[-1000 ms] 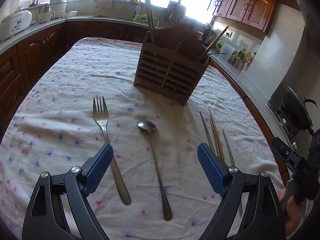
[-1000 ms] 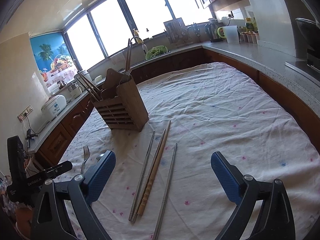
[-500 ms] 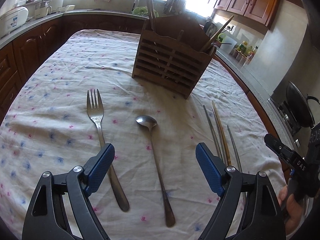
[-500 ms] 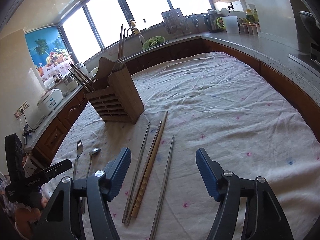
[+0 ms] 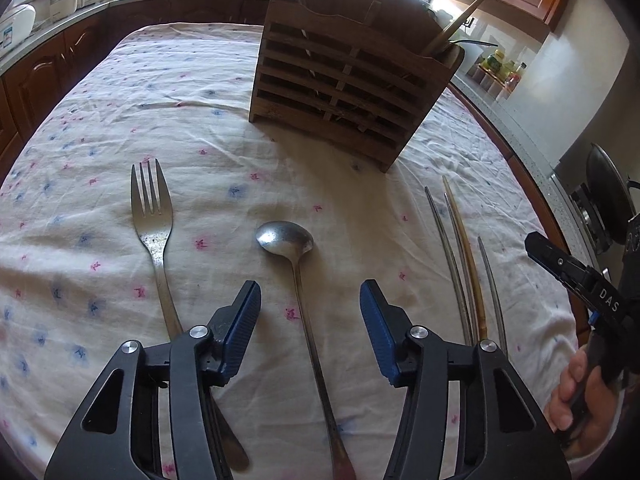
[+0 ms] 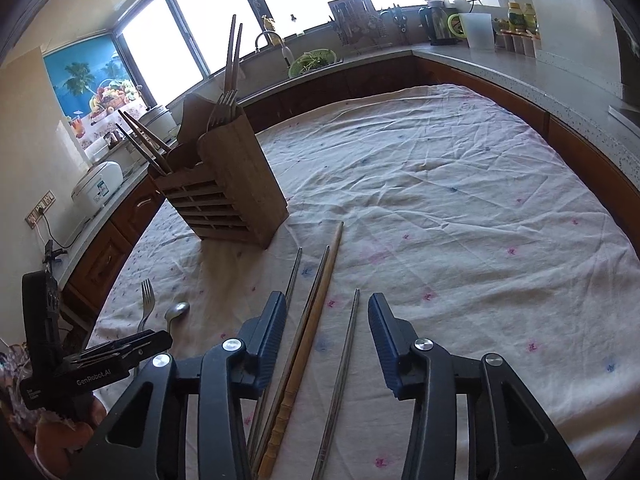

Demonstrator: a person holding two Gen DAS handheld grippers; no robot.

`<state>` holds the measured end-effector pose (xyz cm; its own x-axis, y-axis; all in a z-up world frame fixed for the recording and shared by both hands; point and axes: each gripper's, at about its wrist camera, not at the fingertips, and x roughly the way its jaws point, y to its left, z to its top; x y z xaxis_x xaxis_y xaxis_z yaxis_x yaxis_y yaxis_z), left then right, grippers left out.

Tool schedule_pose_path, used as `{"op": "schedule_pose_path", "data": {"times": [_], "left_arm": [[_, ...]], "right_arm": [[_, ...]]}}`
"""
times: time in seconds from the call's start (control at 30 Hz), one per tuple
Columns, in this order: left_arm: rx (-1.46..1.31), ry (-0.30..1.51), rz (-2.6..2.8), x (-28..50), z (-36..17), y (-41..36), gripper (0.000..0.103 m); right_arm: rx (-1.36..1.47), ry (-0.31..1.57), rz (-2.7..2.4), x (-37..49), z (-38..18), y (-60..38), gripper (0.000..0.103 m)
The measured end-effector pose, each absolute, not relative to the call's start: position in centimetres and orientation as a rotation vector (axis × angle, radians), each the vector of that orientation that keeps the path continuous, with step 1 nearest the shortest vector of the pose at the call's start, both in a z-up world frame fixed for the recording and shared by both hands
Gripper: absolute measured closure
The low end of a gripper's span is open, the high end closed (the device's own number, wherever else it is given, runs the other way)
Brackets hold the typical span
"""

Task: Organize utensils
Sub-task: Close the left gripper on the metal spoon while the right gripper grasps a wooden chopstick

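Both my grippers have dropped closer to the flowered tablecloth (image 5: 100,128) and narrowed over the last second, each lining up on its own target. My left gripper (image 5: 310,308), jaws half-closed and holding nothing, now brackets the handle of the spoon (image 5: 285,237), which lies flat on the cloth with its bowl pointing toward the wooden utensil holder (image 5: 344,92); the fork (image 5: 152,216) lies just beside it, its handle running under my left finger (image 5: 240,328). My right gripper (image 6: 327,322), also drawn in from wide and empty, hangs above the loose chopsticks: the wooden chopstick (image 6: 316,312) and a metal chopstick (image 6: 344,356) lie between its fingers, another metal one under its left pad. The holder stands upright beyond them, already carrying forks and chopsticks. Nothing is gripped yet; I judge both pickups are imminent.
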<state>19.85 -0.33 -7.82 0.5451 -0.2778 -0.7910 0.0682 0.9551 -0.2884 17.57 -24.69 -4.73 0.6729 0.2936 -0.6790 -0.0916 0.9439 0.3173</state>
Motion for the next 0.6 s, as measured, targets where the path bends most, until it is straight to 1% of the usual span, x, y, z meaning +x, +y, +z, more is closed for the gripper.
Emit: {"op": "schedule_pose_path", "data": {"times": [0.03, 0.1, 0.13, 0.17, 0.2, 0.23, 0.27, 0.33, 0.43, 0.47, 0.6], "left_arm": [[-0.235, 0.983, -0.211, 20.1, -8.0, -0.4, 0.061], [-0.216, 0.984, -0.212, 20.4, -8.1, -0.7, 0.063], [-0.205, 0.985, -0.213, 20.5, -8.1, -0.9, 0.064], [-0.201, 0.986, -0.220, 20.7, -8.1, -1.0, 0.067], [-0.198, 0.990, -0.225, 20.8, -8.1, -1.1, 0.075], [-0.194, 0.990, -0.225, 21.0, -8.2, -1.1, 0.080], [-0.187, 0.989, -0.226, 21.2, -8.2, -1.1, 0.081], [-0.179, 0.992, -0.228, 21.6, -8.3, -1.1, 0.090], [-0.181, 0.997, -0.233, 22.4, -8.4, -0.8, 0.094], [-0.184, 0.997, -0.235, 22.7, -8.4, -0.7, 0.094], [-0.172, 1.008, -0.237, 23.5, -8.3, -0.9, 0.094]], "right_arm": [[0.264, 0.817, 0.219, 18.1, -4.9, -24.6, 0.064], [0.262, 0.835, 0.223, 19.3, -5.2, -24.4, 0.067], [0.257, 0.847, 0.223, 19.9, -5.5, -24.3, 0.067], [0.255, 0.858, 0.224, 20.6, -5.7, -24.1, 0.068], [0.255, 0.867, 0.225, 21.2, -5.9, -24.0, 0.070], [0.253, 0.875, 0.226, 21.8, -6.0, -23.8, 0.071], [0.250, 0.880, 0.227, 22.4, -6.2, -23.7, 0.072], [0.237, 0.893, 0.220, 23.7, -6.5, -23.3, 0.074], [0.222, 0.916, 0.207, 25.6, -7.0, -22.8, 0.078], [0.211, 0.923, 0.199, 26.2, -7.2, -22.6, 0.080], [0.156, 0.969, 0.183, 28.5, -8.2, -21.5, 0.084]]}}
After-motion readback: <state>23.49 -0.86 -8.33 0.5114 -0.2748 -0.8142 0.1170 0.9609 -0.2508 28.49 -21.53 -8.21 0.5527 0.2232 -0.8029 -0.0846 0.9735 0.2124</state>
